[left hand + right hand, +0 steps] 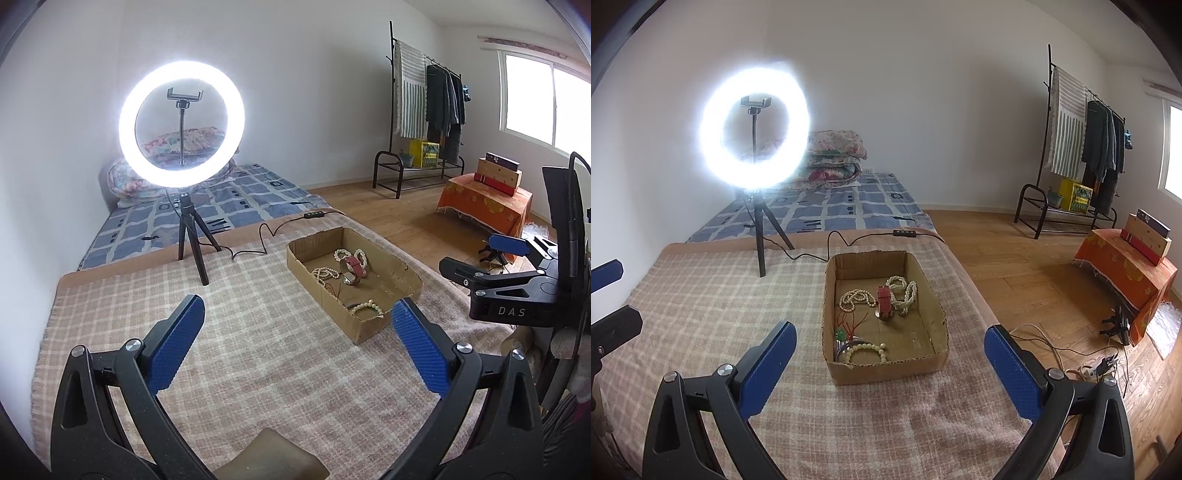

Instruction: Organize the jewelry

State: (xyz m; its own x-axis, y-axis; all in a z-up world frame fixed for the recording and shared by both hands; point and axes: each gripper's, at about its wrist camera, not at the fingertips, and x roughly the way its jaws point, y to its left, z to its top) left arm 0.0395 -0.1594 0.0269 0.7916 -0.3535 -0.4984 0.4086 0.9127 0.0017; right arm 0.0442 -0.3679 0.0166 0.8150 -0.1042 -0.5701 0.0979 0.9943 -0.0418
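An open cardboard box (925,360) (365,328) rests on the checked blanket. Inside lie pearl strands (855,297) (325,274), a red-strapped watch (884,301) (352,267), a bead bracelet (868,349) (365,306) and a red cord with a green pendant (842,332). My right gripper (890,347) is open, held in front of the box with nothing between its blue pads. My left gripper (297,321) is open too, to the left of the box and empty. The right gripper also shows at the right edge of the left wrist view, with its blue fingers (508,245) visible.
A lit ring light (753,129) on a tripod stands at the blanket's far edge, its cable (849,240) running behind the box. Beyond are a mattress with folded quilts (834,158), a clothes rack (1082,147), an orange-draped low table (1123,269) and floor cables (1071,350).
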